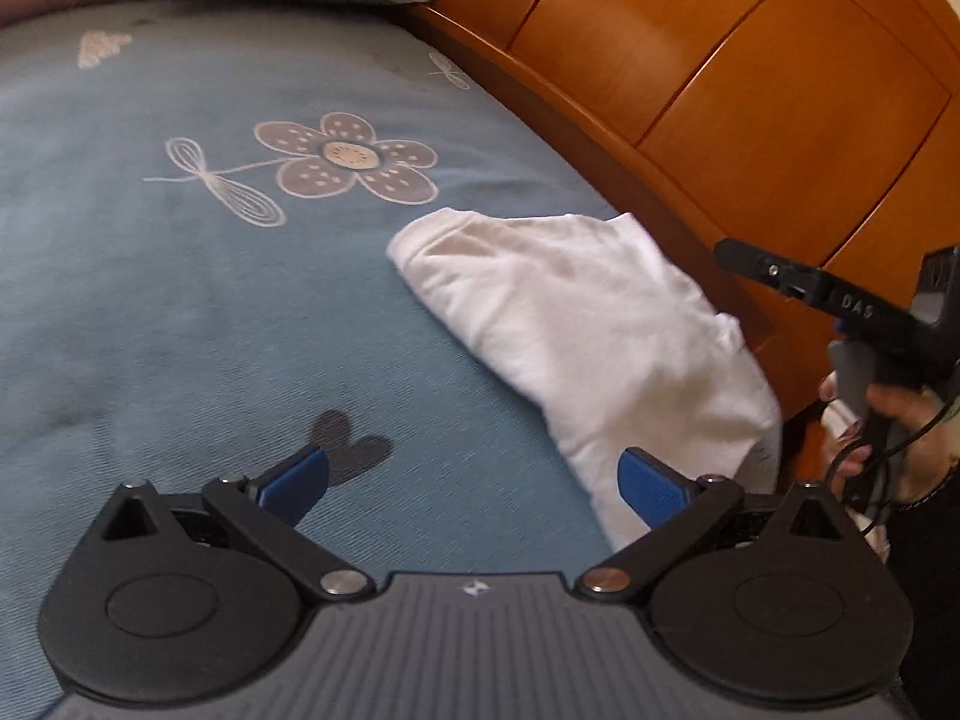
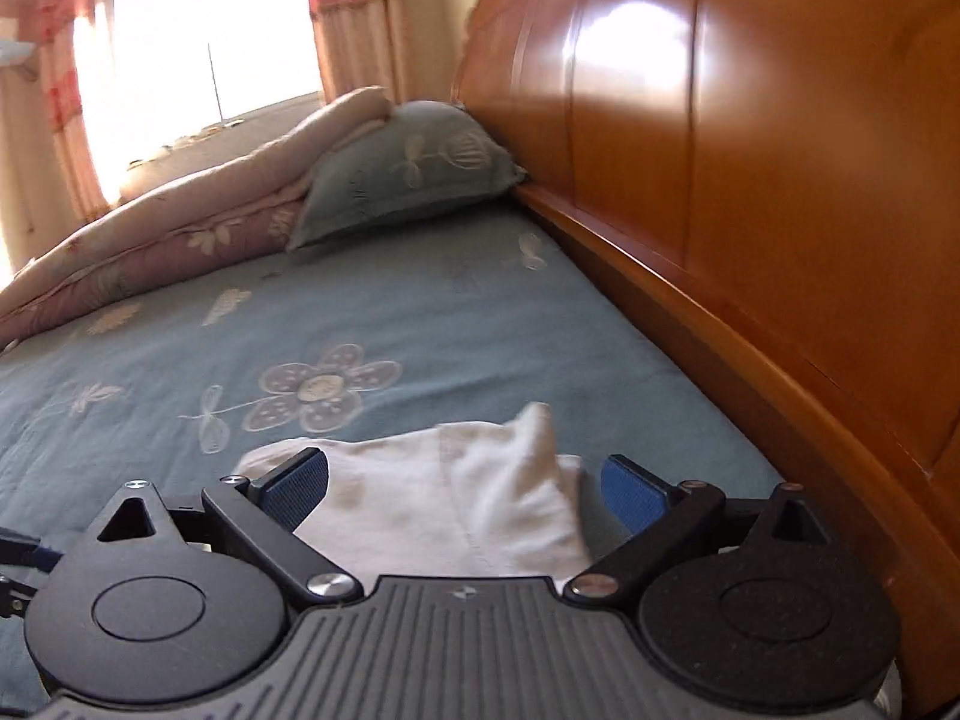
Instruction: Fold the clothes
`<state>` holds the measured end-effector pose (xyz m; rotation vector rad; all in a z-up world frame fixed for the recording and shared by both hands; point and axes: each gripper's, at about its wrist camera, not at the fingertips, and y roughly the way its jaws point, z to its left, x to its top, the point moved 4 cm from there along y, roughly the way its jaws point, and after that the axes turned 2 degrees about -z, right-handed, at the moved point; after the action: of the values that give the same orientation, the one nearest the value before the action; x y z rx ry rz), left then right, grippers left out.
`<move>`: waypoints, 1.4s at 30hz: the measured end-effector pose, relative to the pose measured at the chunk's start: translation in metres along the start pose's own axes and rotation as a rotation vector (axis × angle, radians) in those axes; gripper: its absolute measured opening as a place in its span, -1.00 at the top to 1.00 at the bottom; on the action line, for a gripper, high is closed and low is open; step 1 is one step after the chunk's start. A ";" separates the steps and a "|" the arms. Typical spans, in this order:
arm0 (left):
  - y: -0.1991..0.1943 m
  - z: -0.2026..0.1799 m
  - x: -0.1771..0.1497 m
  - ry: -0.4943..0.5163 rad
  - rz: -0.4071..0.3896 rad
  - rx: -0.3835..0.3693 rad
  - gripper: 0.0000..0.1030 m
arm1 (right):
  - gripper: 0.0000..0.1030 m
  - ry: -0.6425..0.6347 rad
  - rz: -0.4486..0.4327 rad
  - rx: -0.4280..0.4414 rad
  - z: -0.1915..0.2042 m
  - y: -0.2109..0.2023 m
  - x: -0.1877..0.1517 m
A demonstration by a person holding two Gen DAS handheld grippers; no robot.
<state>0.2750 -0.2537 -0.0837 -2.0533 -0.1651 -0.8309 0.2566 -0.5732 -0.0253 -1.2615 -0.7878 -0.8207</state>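
Note:
A white garment lies bunched on the blue flowered bedsheet, close to the wooden headboard. My left gripper is open and empty, low over the sheet, with the garment's near edge beside its right finger. My right gripper is open just above the same garment, which lies between and under its blue pads; a fold of cloth stands up between them. The right gripper's body, held by a hand, shows in the left wrist view at the right edge.
The orange wooden headboard runs along the right side of the bed. A green pillow and a folded pink quilt lie at the far end. A curtained window is behind them.

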 end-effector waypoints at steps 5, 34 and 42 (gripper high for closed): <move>-0.013 0.008 -0.012 0.032 -0.004 0.021 -0.98 | -0.76 -0.156 0.159 -0.086 0.013 0.031 -0.040; -0.058 0.057 -0.034 -0.031 -0.066 0.114 -0.98 | -1.00 -0.154 0.258 -0.067 0.085 0.120 -0.024; -0.065 0.052 -0.040 -0.025 -0.072 0.101 -0.98 | -0.92 -0.131 0.165 -0.068 0.065 0.009 -0.039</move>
<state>0.2434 -0.1666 -0.0833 -1.9735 -0.2904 -0.8246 0.2418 -0.5044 -0.0545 -1.4323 -0.7532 -0.6413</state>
